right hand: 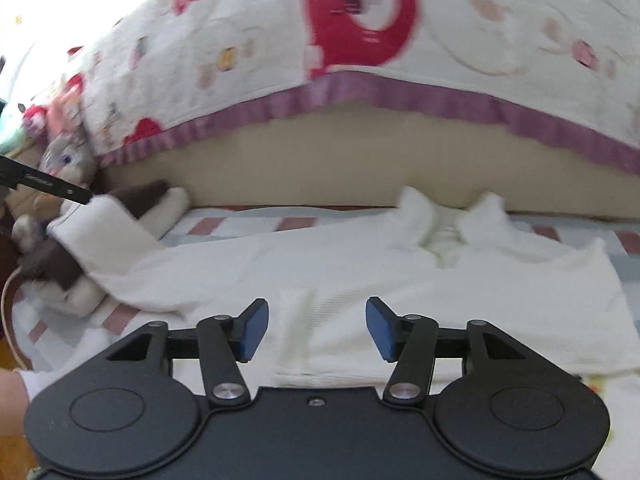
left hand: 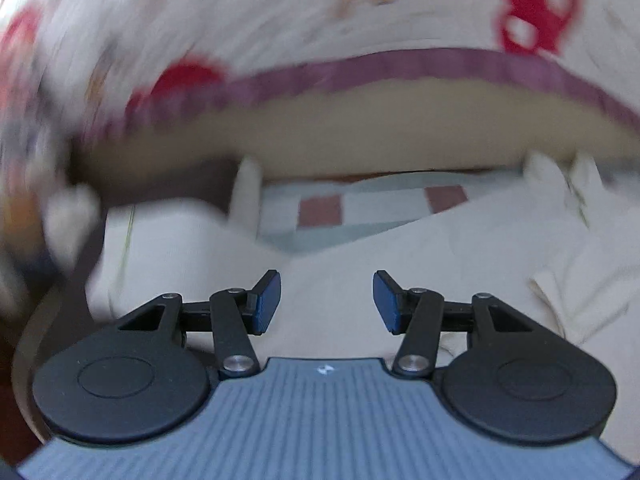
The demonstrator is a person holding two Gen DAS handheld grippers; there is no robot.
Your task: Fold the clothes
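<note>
Bedroom: quilt, plush toys

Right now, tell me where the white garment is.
In the right wrist view the white garment lies spread across the checked sheet, just beyond the open right claw, with the plush toy at its left end.
</note>
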